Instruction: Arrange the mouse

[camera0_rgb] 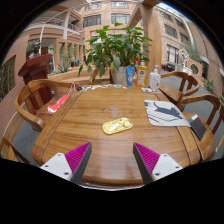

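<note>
Your gripper [112,160] hangs over the near edge of the round wooden table [95,125], its two fingers spread well apart with nothing between them — the magenta pads [74,158] face each other across bare tabletop. Beyond the fingers, near the middle of the table, lies a small yellowish patterned mouse [117,126], flat on the wood and well clear of both fingers. Off to your right of it sits an open booklet or stack of papers [165,113], apart from the mouse. At the far side of the table you have a leafy potted plant [115,50] with a few bottles [141,76] just beside it. Wooden chairs [38,92] ring the table, and a red item [58,102] rests on the seat of the one to your left — what it is, you cannot tell
</note>
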The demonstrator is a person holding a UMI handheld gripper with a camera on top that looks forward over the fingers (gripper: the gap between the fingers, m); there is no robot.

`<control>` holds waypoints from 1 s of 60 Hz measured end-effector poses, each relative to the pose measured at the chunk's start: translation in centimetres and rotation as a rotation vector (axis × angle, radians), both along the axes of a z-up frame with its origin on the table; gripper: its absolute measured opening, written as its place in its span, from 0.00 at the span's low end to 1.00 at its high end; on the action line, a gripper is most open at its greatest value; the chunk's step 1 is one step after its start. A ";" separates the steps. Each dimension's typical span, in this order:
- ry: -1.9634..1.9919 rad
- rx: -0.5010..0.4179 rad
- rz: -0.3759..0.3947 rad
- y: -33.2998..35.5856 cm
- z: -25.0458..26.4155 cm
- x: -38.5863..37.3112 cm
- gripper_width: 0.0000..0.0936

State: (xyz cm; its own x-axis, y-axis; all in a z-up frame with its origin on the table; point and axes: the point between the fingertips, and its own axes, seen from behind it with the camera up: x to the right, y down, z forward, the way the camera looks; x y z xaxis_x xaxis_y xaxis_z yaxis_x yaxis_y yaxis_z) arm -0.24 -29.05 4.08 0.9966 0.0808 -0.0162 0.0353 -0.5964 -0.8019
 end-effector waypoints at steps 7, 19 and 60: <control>0.016 -0.007 -0.015 4.2 -1.9 -0.9 0.91; 0.037 -0.067 -0.044 9.2 -4.8 -1.4 0.91; -0.032 -0.029 -0.023 18.9 -5.6 -4.0 0.49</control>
